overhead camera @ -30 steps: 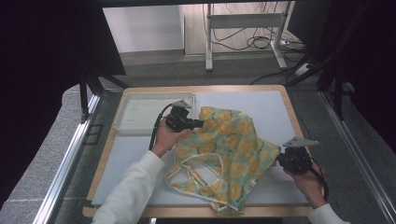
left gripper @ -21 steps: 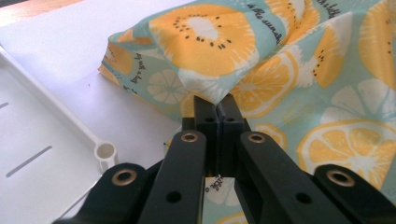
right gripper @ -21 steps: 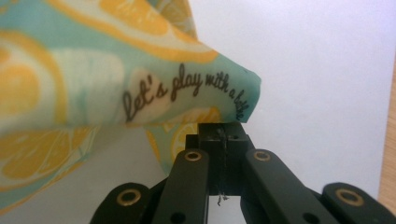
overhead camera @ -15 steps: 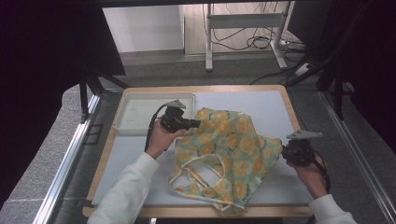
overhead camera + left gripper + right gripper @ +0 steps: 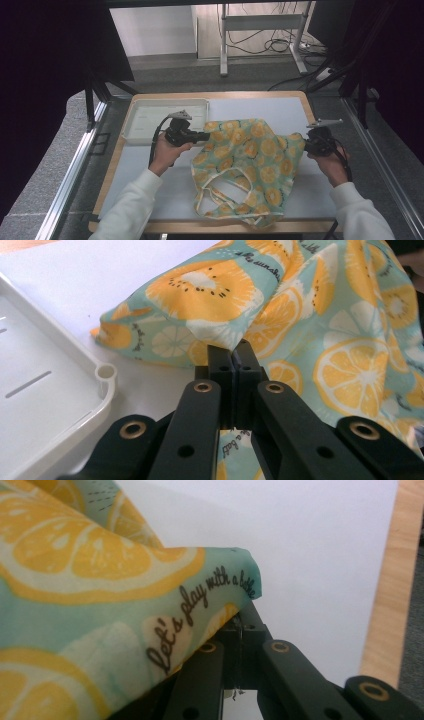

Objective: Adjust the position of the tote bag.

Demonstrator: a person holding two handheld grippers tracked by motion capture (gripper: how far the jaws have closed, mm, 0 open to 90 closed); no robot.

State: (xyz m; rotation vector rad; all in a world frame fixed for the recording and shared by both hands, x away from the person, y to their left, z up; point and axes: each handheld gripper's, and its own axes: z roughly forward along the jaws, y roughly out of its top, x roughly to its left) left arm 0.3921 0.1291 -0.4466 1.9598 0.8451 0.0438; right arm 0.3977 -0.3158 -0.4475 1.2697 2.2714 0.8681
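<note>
A teal cloth bag [image 5: 247, 160] printed with orange and lemon slices lies spread over the white mat, its handles toward the near edge. My left gripper [image 5: 206, 135] is shut on the bag's far-left edge; in the left gripper view the jaws [image 5: 234, 356] pinch the cloth [image 5: 280, 305] with fabric trapped between them. My right gripper [image 5: 303, 145] is shut on the bag's right corner; in the right gripper view that printed corner [image 5: 150, 600] drapes over the closed jaws [image 5: 240, 625].
A white tray [image 5: 145, 122] stands at the far left of the mat, just behind my left hand; its rim [image 5: 75, 405] shows close beside the left jaws. The wooden table edge [image 5: 390, 590] runs near the right gripper.
Both grippers have moved away from me and a little apart, pulling the bag's top edge outward. The cloth lies flatter and wider than before.
</note>
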